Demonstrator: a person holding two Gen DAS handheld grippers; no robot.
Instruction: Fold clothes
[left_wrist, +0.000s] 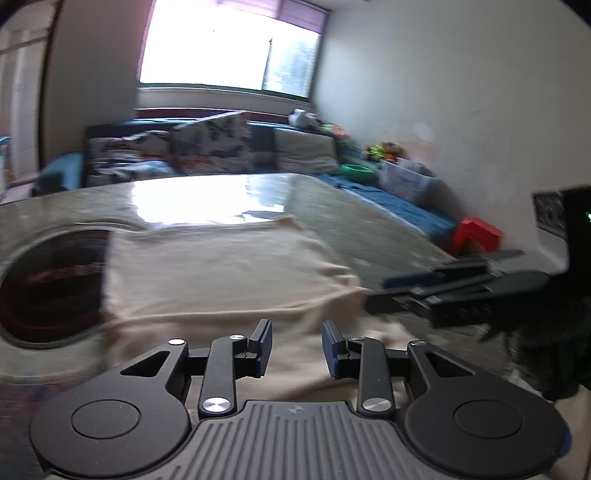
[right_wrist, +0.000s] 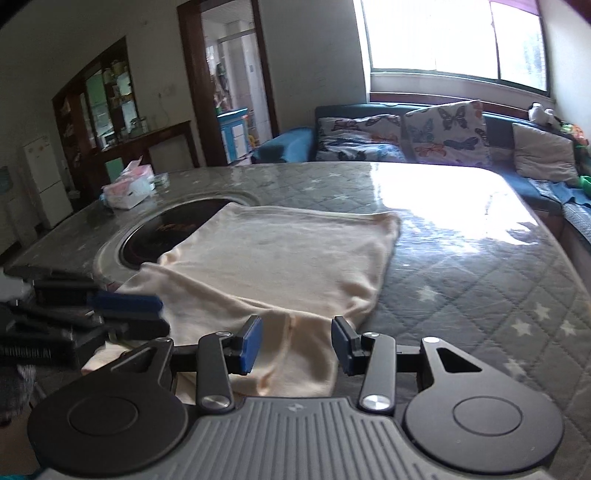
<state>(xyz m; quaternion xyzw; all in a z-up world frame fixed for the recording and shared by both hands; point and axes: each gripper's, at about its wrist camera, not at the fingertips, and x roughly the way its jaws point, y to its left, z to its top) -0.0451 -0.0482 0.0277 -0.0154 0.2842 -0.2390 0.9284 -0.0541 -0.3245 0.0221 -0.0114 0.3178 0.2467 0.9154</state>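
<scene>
A cream garment (left_wrist: 221, 273) lies partly folded on the quilted grey table cover (left_wrist: 369, 236), with its near edge hanging toward me. My left gripper (left_wrist: 297, 349) is open and empty just above the garment's near part. My right gripper (right_wrist: 295, 345) is open and empty over the garment's (right_wrist: 280, 258) near hem. In the left wrist view the right gripper (left_wrist: 413, 291) reaches in from the right beside the cloth. In the right wrist view the left gripper (right_wrist: 125, 310) shows at the left, by the garment's near left corner.
A round dark inset plate (right_wrist: 166, 232) in the table is partly covered by the garment. A tissue pack (right_wrist: 127, 184) sits at the far left of the table. A sofa with butterfly cushions (right_wrist: 443, 129) stands behind the table, under the window. A red stool (left_wrist: 476, 232) is on the right.
</scene>
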